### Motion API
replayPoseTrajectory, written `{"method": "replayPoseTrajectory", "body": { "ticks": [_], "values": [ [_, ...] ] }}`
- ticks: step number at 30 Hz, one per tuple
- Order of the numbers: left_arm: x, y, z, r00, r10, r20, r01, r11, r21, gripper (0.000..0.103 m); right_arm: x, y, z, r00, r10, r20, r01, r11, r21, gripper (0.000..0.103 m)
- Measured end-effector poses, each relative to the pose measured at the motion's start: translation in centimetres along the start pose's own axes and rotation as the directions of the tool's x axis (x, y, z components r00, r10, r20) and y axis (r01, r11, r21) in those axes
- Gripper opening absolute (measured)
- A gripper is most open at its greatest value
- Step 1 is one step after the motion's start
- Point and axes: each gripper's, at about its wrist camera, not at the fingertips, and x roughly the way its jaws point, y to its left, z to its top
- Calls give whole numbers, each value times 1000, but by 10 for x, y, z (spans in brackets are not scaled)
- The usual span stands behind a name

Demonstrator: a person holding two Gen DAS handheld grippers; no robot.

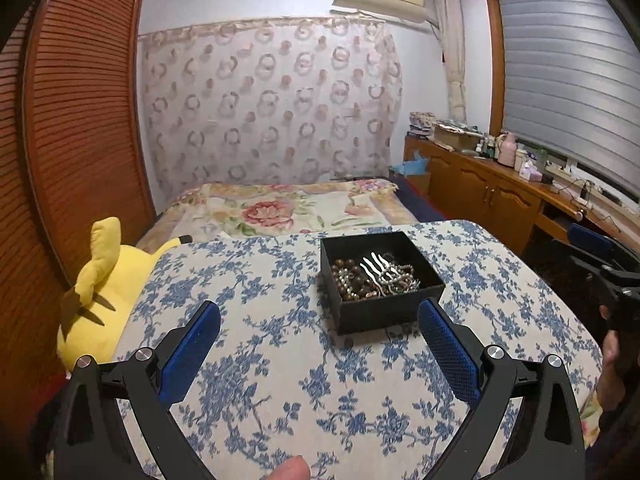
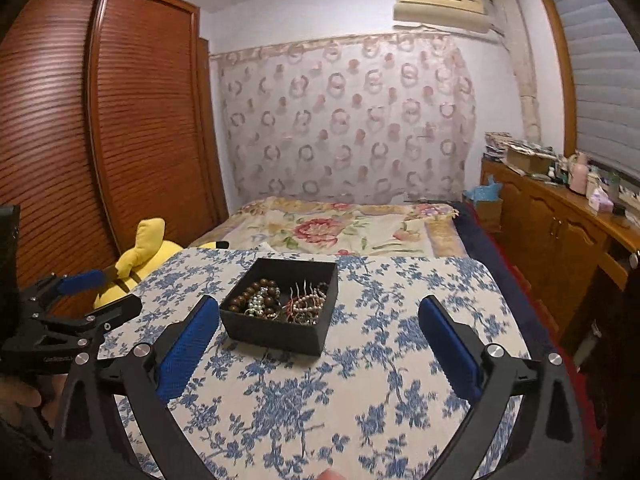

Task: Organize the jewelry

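Note:
A black open box stands on a table with a blue-flowered cloth. It holds brown bead bracelets, pearl strands and a silver hair comb. My left gripper is open and empty, just short of the box, its right finger near the box's front right corner. In the right wrist view the box lies ahead and left, with the beads and the comb inside. My right gripper is open and empty. The left gripper also shows there at the left edge.
A yellow plush toy lies off the table's left edge. A bed with a floral cover is beyond the table. A louvered wooden wardrobe stands left, a cluttered wooden sideboard right.

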Motion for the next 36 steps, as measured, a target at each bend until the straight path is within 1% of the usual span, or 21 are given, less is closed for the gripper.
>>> {"method": "replayPoseTrajectory", "body": {
  "ticks": [2, 5, 18, 23, 36],
  "values": [
    [-3, -1, -3, 1000, -6, -1, 6, 1000, -4, 95, -7, -2, -6, 1000, -23, 9, 23, 1000, 12, 100],
    [-4, -1, -5, 1000, -5, -3, 5, 1000, -4, 95, -11, -3, -12, 999, -36, 6, 36, 999, 9, 100],
    [-8, 2, -8, 1000, 6, 7, -6, 1000, -13, 95, -2, -4, -25, 998, -66, -8, 66, 998, 4, 100],
    [-8, 2, -8, 1000, 4, 9, -4, 1000, -14, 95, 3, -7, -28, 997, -70, -17, 71, 997, 17, 100],
    [-11, 3, -7, 1000, 4, 14, -4, 1000, -14, 95, 3, -9, -28, 998, -67, -10, 68, 998, 19, 100]
  ]
}}
